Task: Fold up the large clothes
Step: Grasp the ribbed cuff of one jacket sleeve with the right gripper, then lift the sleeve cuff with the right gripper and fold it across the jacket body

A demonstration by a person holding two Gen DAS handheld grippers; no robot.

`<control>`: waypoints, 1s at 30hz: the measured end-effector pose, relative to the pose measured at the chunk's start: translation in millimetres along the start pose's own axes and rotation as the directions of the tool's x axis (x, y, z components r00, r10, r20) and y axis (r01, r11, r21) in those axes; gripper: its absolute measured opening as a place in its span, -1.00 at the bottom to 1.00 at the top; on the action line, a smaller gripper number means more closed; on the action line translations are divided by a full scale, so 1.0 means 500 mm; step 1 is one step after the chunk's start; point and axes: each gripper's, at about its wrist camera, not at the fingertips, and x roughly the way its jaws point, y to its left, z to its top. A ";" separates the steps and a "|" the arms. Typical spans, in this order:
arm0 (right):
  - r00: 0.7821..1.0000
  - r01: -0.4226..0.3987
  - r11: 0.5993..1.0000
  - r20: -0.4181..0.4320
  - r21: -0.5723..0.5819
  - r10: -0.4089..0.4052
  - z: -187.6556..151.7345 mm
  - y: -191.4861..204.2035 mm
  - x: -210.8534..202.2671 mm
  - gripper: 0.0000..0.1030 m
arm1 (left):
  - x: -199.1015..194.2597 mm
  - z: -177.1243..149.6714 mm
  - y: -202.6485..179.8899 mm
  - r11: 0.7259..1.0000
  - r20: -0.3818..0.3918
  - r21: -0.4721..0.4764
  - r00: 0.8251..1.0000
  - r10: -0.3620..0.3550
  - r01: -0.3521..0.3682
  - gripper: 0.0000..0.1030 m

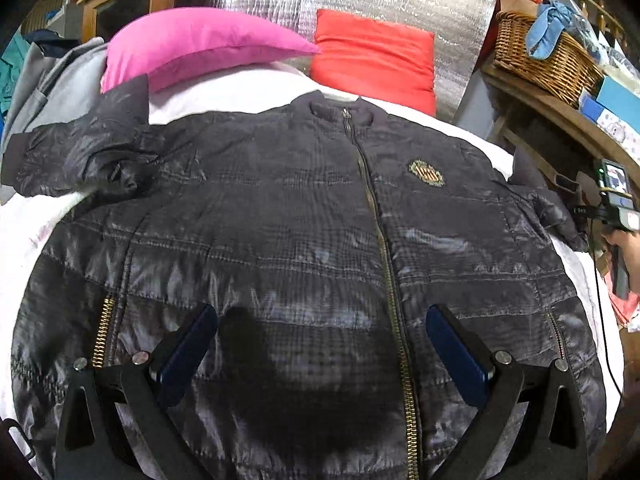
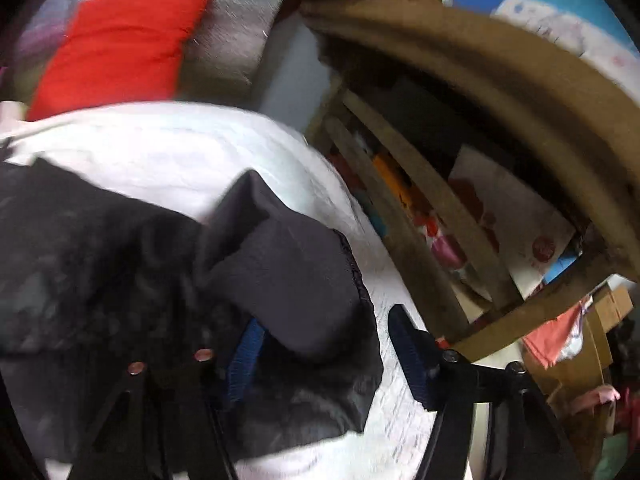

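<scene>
Though half-open, right tool [image 2: 326, 320] astride cuff [image 2: 288, 276]

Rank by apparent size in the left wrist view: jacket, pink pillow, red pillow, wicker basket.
1. Jacket, largest by far.
2. Pink pillow.
3. Red pillow, only slightly smaller.
4. Wicker basket, though edge distortion makes this unsure.

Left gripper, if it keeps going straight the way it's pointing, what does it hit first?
Most likely the black puffer jacket on the bed. The left gripper points down at its lower front, just beside the zipper, jaws wide open with nothing between them. Depth is unclear.
</scene>
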 end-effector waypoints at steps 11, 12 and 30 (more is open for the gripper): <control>0.929 -0.329 0.939 0.213 0.104 0.302 0.073 -0.006 -0.286 -0.77 | -0.010 0.005 0.013 0.999 0.018 -0.032 1.000 0.002 -0.001 1.00; 0.904 -0.380 0.920 0.250 0.095 0.348 0.082 0.006 -0.337 -0.77 | -0.009 0.005 0.017 0.999 0.014 -0.042 1.000 0.002 -0.001 1.00; 0.616 -0.786 0.618 0.103 0.016 0.781 -0.079 0.452 -0.491 0.65 | -0.033 0.036 0.104 0.970 0.070 -0.240 0.997 -0.027 0.043 1.00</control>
